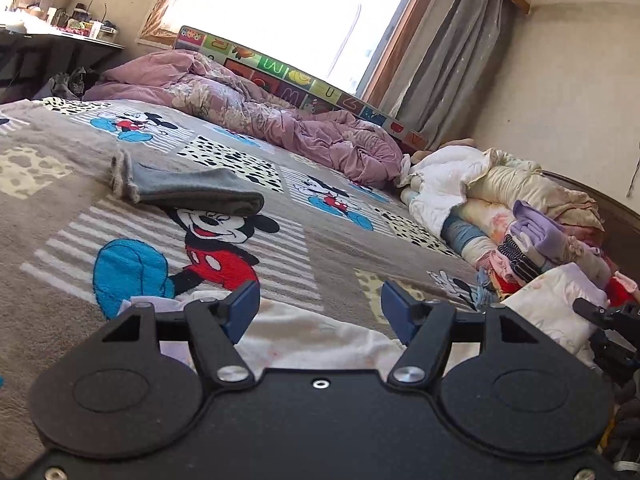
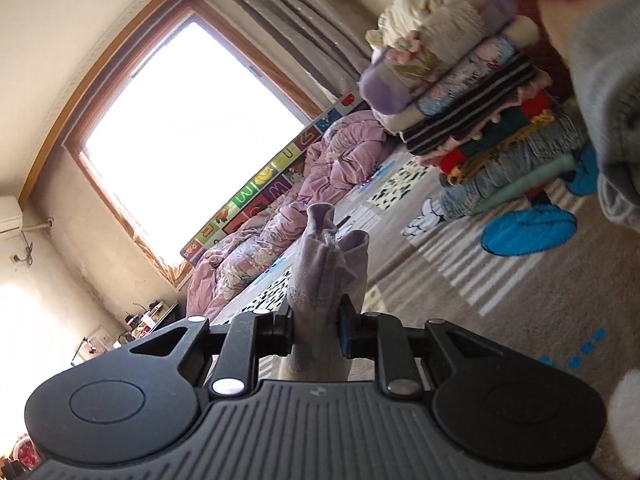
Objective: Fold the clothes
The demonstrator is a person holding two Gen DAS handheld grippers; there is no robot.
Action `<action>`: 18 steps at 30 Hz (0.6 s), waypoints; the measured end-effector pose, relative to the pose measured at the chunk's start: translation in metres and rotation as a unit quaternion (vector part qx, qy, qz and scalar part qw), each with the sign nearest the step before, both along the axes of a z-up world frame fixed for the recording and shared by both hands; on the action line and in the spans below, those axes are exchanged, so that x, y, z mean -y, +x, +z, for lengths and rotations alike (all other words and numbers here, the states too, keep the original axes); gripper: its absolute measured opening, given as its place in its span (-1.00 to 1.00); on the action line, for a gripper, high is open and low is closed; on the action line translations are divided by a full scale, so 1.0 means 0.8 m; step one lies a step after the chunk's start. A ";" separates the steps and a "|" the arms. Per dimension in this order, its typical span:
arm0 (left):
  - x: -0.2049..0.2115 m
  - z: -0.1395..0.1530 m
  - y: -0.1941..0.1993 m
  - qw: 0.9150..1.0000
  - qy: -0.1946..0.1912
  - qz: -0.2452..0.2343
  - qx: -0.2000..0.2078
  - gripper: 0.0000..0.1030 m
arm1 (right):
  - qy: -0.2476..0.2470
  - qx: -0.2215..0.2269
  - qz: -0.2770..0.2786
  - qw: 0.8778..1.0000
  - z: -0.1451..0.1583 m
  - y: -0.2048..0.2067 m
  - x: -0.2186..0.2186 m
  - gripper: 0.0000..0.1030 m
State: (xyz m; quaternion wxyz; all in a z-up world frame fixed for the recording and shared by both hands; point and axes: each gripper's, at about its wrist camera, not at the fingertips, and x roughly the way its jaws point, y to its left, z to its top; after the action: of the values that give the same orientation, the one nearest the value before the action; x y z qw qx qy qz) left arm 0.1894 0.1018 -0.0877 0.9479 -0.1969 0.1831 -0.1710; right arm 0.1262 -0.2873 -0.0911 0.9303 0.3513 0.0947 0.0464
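Observation:
My left gripper (image 1: pixel 320 312) is open and empty, low over a white and pale pink garment (image 1: pixel 304 332) that lies on the Mickey Mouse bedspread (image 1: pixel 328 248). My right gripper (image 2: pixel 316 332) is shut on a bunched lilac garment (image 2: pixel 324 264) that sticks up between its fingers; the right wrist view is tilted. The right gripper's black body (image 1: pixel 608 320) shows at the right edge of the left wrist view, next to the raised white cloth (image 1: pixel 552 300). A folded grey garment (image 1: pixel 192 192) lies further up the bed.
A stack of folded clothes (image 2: pixel 480 112) stands on the bed, also in the left wrist view (image 1: pixel 536 248). A crumpled purple duvet (image 1: pixel 256 108) and cream bedding (image 1: pixel 500 184) lie along the far side by the window. A cluttered desk (image 1: pixel 60 36) stands at far left.

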 end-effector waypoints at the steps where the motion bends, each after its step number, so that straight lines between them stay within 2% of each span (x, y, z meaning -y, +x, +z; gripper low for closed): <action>1: -0.005 0.001 -0.002 1.000 -0.014 -0.005 0.001 0.32 | -0.019 0.006 0.011 1.000 0.008 0.003 -0.015 -0.56; 3: -0.016 0.002 -0.006 0.999 -0.043 -0.016 0.004 0.34 | -0.056 0.017 0.032 0.998 0.025 0.010 -0.044 -0.56; 6: -0.041 0.002 -0.009 0.993 -0.113 -0.024 -0.004 0.40 | -0.111 0.034 0.063 0.991 0.051 0.020 -0.088 -0.56; 11: -0.084 -0.011 -0.005 0.972 -0.225 -0.046 -0.046 0.62 | -0.202 0.061 0.115 0.971 0.092 0.036 -0.161 -0.56; 15: -0.108 -0.019 -0.011 0.951 -0.296 -0.067 -0.058 0.70 | -0.269 0.060 0.138 0.951 0.081 0.033 -0.222 -0.56; 18: -0.123 -0.023 -0.012 0.944 -0.318 -0.067 -0.064 0.71 | -0.318 0.059 0.155 0.933 0.073 0.030 -0.267 -0.56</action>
State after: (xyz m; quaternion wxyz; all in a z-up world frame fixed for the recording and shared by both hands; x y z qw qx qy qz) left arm 0.1799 0.2003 -0.1063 0.8085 -0.4858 0.1926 -0.2705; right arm 0.1505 -0.0739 -0.0331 0.9785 0.0149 0.1024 0.1785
